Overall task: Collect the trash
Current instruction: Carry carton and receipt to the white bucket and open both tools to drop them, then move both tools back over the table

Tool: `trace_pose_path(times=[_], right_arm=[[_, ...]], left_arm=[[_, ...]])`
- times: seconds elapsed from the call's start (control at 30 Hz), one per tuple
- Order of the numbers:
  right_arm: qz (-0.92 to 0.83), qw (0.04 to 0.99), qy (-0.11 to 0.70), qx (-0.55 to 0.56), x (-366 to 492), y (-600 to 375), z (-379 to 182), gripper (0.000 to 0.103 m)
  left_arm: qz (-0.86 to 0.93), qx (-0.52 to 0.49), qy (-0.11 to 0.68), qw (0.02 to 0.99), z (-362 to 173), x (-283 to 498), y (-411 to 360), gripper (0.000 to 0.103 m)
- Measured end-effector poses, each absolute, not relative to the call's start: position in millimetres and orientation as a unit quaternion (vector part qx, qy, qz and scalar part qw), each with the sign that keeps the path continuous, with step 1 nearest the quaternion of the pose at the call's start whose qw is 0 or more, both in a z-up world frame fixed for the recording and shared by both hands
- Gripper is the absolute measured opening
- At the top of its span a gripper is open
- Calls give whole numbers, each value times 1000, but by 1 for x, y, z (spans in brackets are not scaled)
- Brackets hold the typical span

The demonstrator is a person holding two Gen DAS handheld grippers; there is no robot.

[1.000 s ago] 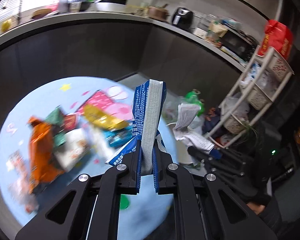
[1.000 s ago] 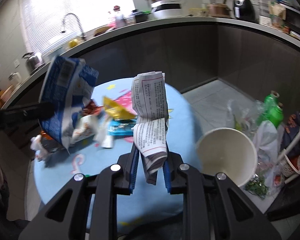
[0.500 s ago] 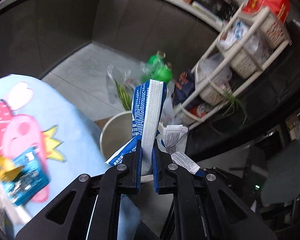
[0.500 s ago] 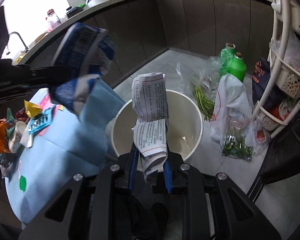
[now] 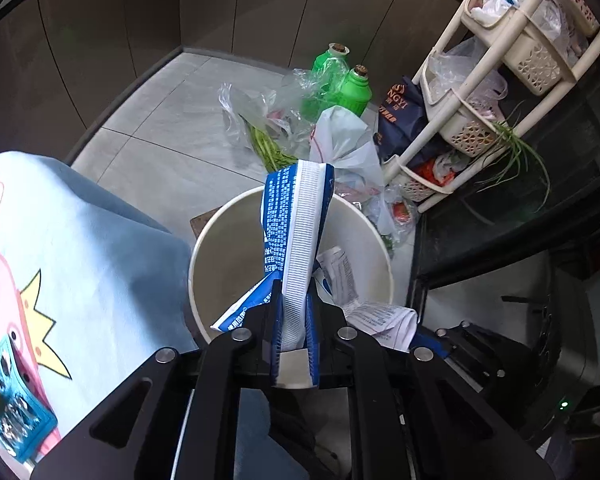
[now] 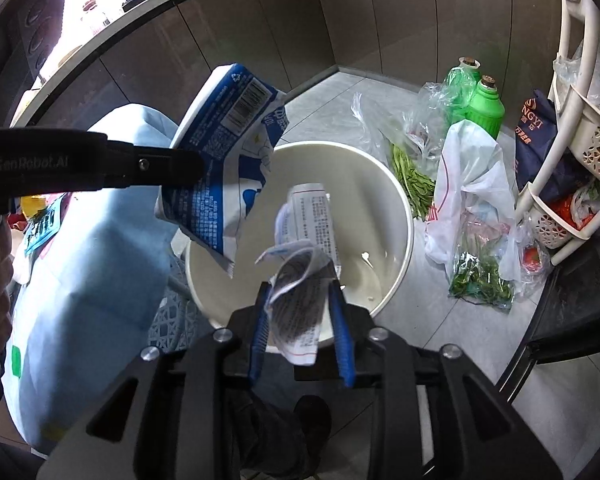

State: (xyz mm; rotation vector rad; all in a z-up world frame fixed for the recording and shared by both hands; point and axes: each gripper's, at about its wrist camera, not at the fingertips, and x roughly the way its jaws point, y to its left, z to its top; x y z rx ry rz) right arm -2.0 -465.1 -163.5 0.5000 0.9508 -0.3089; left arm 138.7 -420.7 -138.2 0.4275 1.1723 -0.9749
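Observation:
A white bin (image 5: 216,264) stands on the floor beside the table. My left gripper (image 5: 294,292) hangs over its near rim. Its jaws are just opening, with the pads still on a flattened blue-and-white packet (image 5: 296,216) that sticks up over the bin's mouth. In the right wrist view the same packet (image 6: 224,120) hangs over the bin (image 6: 380,208) from the left. My right gripper (image 6: 300,292) is over the bin too. Its jaws are opening, and a crumpled printed paper (image 6: 308,216) sits loose between them, sagging toward the bin.
The table's light blue cloth (image 5: 80,240) lies left of the bin, with a blue wrapper (image 5: 12,400) on it. Behind the bin are two green bottles (image 5: 352,88), plastic bags of greens (image 6: 480,280) and a white basket rack (image 5: 480,80). Dark cabinets curve round the back.
Both grippers swung from above the table to over the bin and sank toward it. The right jaws have spread and the paper has slackened. The left still holds the packet.

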Motion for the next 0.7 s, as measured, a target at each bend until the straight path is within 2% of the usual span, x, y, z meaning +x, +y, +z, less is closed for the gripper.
trace_pose_path(times=[0.03,0.07,0.1,0.13,0.17,0.2,0.27,0.3,0.37,0.43,0.7], right_arm=[[-149,849,451,234,-2,-465,-163,40],[-149,849,449,233,-3,-466,-163,45],[-150,851,447,233,-3,-466,-162,48],[-151,852,445,231,-4,-467,-161,55],[-151,853,445,227,-5,-468,-161,62],[-151,854,444,223,-5,-467,-160,66],[-147,859,441,213,-7,-466,-158,79],[-143,863,439,208,-9,-465,-156,83],[-138,866,437,202,-11,-462,-153,93],[-135,867,437,199,-13,-459,-150,99],[-122,880,421,181,-16,-442,-118,99]], left_arm=[[-435,193,524,707,-138,139,-422,17],[-433,192,521,710,-135,139,-421,30],[-431,188,516,716,-133,140,-420,37],[-428,185,509,723,-131,141,-420,51],[-424,182,500,733,-128,142,-420,58],[-422,179,494,738,-125,142,-418,61],[-420,172,487,746,-120,144,-416,74],[-417,166,481,753,-117,145,-414,77],[-406,158,460,774,-109,145,-410,93],[-396,152,446,788,-103,145,-406,94],[-391,137,439,797,-79,137,-386,94]])
